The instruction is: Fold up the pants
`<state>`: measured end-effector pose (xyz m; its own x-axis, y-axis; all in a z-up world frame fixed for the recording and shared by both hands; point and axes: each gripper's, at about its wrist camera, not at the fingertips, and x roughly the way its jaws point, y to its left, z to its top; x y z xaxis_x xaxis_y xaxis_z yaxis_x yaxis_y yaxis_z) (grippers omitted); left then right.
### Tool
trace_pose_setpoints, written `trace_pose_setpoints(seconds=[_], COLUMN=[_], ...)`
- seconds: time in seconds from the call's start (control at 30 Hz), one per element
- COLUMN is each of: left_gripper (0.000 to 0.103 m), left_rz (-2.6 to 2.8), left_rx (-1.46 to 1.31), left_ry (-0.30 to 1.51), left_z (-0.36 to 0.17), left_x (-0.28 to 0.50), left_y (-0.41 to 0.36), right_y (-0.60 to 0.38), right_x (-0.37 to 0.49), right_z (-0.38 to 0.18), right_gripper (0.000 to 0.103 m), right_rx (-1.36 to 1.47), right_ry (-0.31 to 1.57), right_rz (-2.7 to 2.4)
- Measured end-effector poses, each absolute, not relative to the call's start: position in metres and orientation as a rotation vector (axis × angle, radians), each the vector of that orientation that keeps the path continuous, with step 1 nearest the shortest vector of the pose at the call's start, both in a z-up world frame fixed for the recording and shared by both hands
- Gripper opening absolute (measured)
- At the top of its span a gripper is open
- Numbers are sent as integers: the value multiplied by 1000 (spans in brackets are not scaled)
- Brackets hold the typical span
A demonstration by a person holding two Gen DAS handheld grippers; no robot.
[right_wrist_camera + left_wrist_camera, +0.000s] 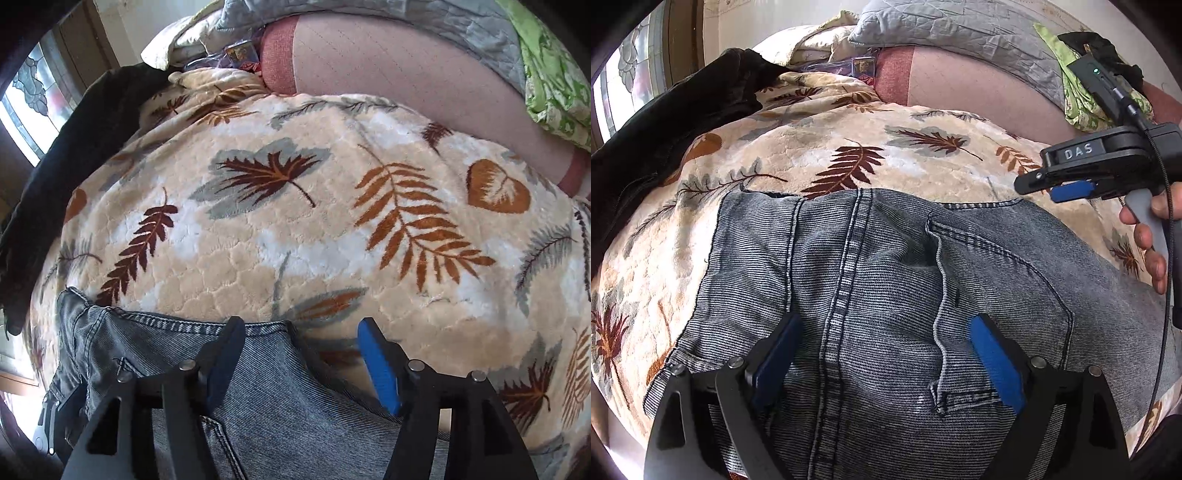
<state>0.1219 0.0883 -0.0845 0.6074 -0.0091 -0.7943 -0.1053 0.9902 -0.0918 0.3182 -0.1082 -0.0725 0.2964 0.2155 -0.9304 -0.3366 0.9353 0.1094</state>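
On the cream, leaf-patterned plush blanket [295, 240] lie the faded grey-blue denim pants [886, 295], spread flat, seat upward. The left gripper [882, 328] hovers spread wide over the centre seam, holding nothing. The right gripper [299, 332], likewise released, straddles the waistband edge, probably poised to pinch it for a fold.

Bed covered by cream leaf-print blanket [295, 240]. Pinkish quilted mattress sheet [388, 66] bare behind it. Grey quilted pillow [960, 33] and green patterned cloth [554, 85] at far side. Dark garment [665, 125] heaped at left. Stained-glass window [29, 99] upper left, daylight coming through.
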Motion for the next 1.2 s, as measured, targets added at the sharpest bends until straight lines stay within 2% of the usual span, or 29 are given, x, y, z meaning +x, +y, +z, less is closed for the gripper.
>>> trace_pose_setpoints(seconds=[0.03,0.07,0.1,0.13,0.17,0.3,0.37,0.43,0.5,0.63,0.73,0.8,0.83,0.93,1.03,1.07,1.1,1.13,1.2], left_gripper=[92,92,92,92,92,93,93,93,93,93,93,93,93,93,93,93,93,93,93], left_rz=[56,56,57,57,57,65,71,68,63,68,81,84,82,78,79,82,85,87,90], left_rx=[-133,-131,-129,-126,-125,-120,-108,-100,-96,-95,-84,-77,-73,-64,-68,-69,-71,-73,-74], left_ry=[917,916,917,916,915,916,918,916,913,913,913,911,911,902,903,904,905,907,907], left_z=[-85,-85,-85,-85,-85,-85,-86,-86,-86,-86,-87,-87,-87,-87,-87,-87,-87,-86,-86], left_x=[122,122,122,122,121,123,123,122,121,121,122,122,121,119,119,119,119,119,119], left_y=[88,88,87,87,87,85,83,83,84,83,80,79,79,79,79,78,78,78,78], right_y=[-100,-94,-91,-87,-82,-69,-63,-64,-76,-114,-140,-145,-148,-155,-157,-164,-174,-186,-218], right_x=[317,317,318,316,313,296,293,294,296,283,271,272,274,264,224,209,194,180,158], right_z=[-82,-94,-100,-96,-89,-80,-96,-101,-89,-49,-54,-91,-106,-78,-35,-28,-26,-28,-39], right_gripper=[64,35,18,11,6,5,5,11,17,18,23,39,39,40,41,47,60,63,63], right_rx=[-128,-154,-155,-189,-230,-408,-491,-498,-421,-251,-37,-18,-40,44,2,21,44,68,123], right_ry=[1256,1312,1340,1310,1273,1155,1125,1091,1091,1037,1123,1247,1266,1205,1076,1065,1069,1078,1098], right_rz=[386,393,397,387,387,372,340,307,273,219,282,257,220,179,232,243,249,235,201])
